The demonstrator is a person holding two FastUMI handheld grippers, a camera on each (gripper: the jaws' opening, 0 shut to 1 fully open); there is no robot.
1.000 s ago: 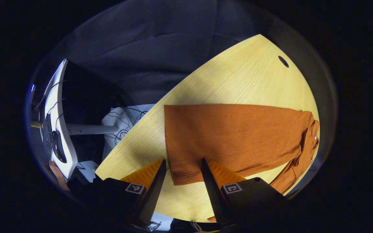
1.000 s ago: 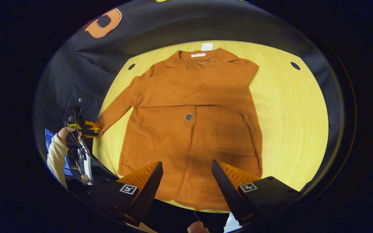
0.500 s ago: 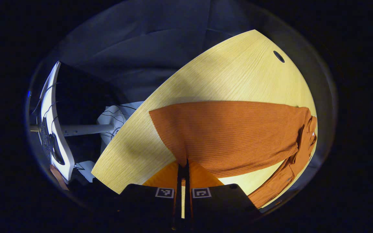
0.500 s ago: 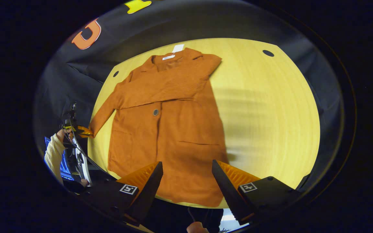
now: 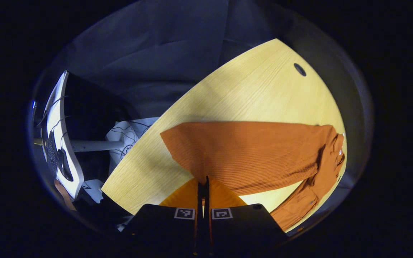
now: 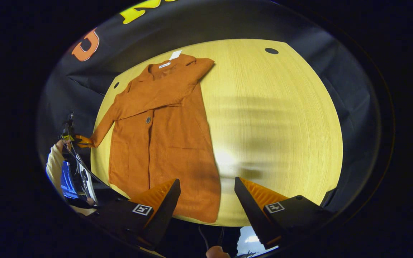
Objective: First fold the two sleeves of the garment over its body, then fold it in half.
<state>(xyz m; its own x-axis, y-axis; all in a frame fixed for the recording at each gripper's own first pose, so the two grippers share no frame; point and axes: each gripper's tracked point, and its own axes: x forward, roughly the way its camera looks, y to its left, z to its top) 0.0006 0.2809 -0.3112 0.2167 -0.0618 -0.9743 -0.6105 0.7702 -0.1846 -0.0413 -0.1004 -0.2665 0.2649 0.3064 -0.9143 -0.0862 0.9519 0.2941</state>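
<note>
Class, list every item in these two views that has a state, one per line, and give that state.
Left gripper: jaws shut on the left sleeve's cuff.
Right gripper: jaws open, holding nothing.
Left sleeve: stretched out, not yet folded.
Right sleeve: folded across the body.
Garment: flat on the table, not halved.

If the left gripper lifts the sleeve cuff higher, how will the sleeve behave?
The sleeve is ribbed knit, so it will likely drape and sag from the left gripper. Already rumpled near the shoulder, it probably bunches and may tug the cardigan sideways.
</note>
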